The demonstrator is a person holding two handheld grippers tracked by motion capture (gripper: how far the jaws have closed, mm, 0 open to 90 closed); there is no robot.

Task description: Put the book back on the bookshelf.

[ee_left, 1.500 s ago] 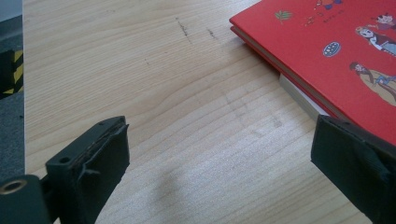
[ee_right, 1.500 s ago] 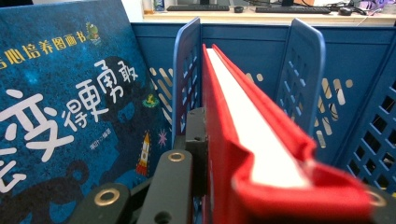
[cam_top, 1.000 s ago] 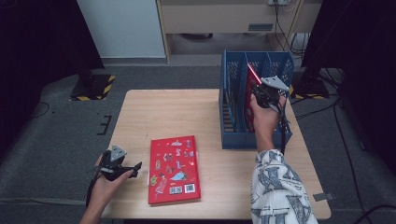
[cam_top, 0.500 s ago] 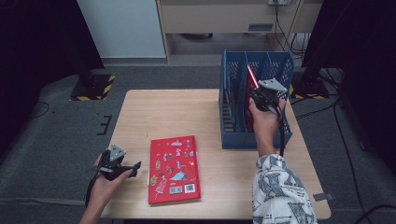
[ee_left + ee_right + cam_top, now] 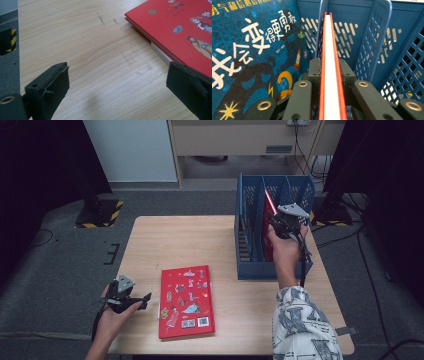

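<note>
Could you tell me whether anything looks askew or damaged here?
Nothing looks damaged. The red book clamped in the right gripper leans at a slant in the blue rack rather than upright. The other red book lies flat on the table.

We see two black hand-held grippers, the left gripper (image 5: 142, 301) and the right gripper (image 5: 274, 221), each topped by a grey three-cornered plate and trailing a black cable. The jaws are matte black blocks with brass-ringed holes in their linkage bars. The right arm wears a white sleeve (image 5: 302, 327) patterned in dark blue.
</note>
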